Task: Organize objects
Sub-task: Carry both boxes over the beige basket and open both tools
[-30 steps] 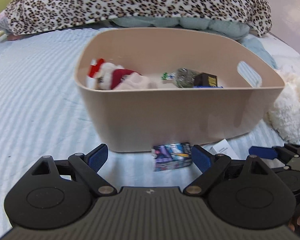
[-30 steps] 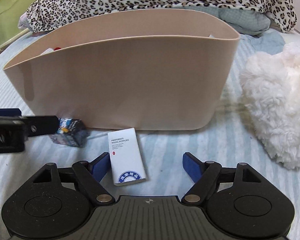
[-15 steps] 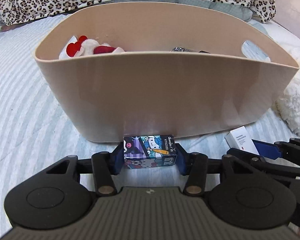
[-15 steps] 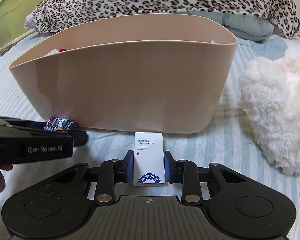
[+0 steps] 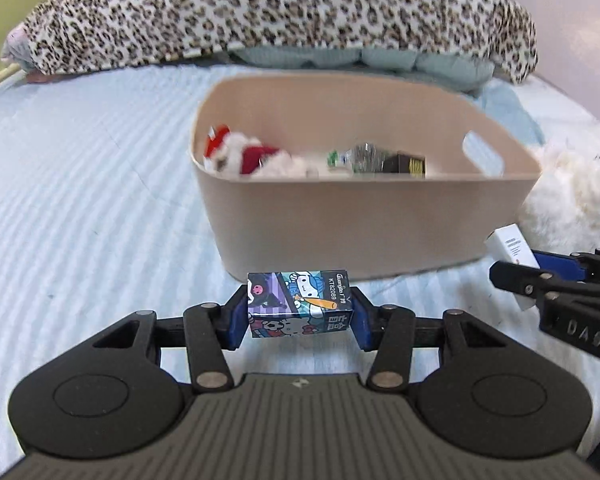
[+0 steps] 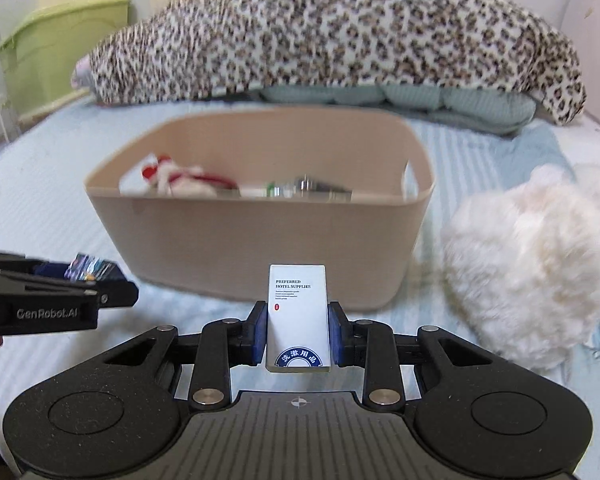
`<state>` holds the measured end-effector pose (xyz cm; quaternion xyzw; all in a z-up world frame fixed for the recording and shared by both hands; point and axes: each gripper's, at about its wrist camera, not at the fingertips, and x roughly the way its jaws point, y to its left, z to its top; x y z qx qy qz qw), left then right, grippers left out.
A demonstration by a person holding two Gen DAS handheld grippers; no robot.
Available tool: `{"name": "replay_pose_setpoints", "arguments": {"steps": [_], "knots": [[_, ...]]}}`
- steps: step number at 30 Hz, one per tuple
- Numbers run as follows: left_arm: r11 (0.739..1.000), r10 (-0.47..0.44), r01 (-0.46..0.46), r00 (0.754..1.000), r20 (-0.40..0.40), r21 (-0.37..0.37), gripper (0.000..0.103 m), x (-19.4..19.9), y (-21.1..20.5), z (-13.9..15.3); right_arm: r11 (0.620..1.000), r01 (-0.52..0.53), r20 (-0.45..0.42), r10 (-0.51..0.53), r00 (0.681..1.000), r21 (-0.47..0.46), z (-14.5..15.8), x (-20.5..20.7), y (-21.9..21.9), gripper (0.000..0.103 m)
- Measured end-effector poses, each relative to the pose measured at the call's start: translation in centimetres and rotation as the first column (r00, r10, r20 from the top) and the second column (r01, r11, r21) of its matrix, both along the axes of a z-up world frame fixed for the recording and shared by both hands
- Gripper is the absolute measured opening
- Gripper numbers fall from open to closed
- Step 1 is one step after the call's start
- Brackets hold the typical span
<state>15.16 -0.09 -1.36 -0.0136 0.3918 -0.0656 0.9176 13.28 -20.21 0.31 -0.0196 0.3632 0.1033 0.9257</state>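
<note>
The cartoon-print box (image 5: 300, 304) is pinched between the left tongs (image 5: 300, 316), raised in front of the beige basket (image 5: 364, 236). The white hotel-supplies box (image 6: 298, 316) is pinched upright in the right tongs (image 6: 298, 336), also short of the basket's near wall.

Risk: each grip bears on narrow box sides; a carton may crush or pivot out during transport. With both tongs close together, they could collide over the basket rim.

Change: one second earlier both tongs were spread and both boxes lay on the bed (image 5: 80, 200) against the basket; both are now lifted.
</note>
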Motion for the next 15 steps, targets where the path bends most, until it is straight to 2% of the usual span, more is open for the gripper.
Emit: {"name": "replay_pose_setpoints", "arguments": {"steps": [8,15], "knots": [[1.0,-0.015,0.018,0.988,0.154,-0.017,0.052,-1.4,0.4,5.4,0.999,0.015,0.125,-0.019,0.992,0.038,4.7,-0.3,-0.5,0.029],[1.0,-0.013,0.008,0.972,0.233,0.019,0.052,1.8,-0.5,8.1,0.998,0.035,0.2,-0.045,0.979,0.054,6.9,2.4,0.2,0.029]]}}
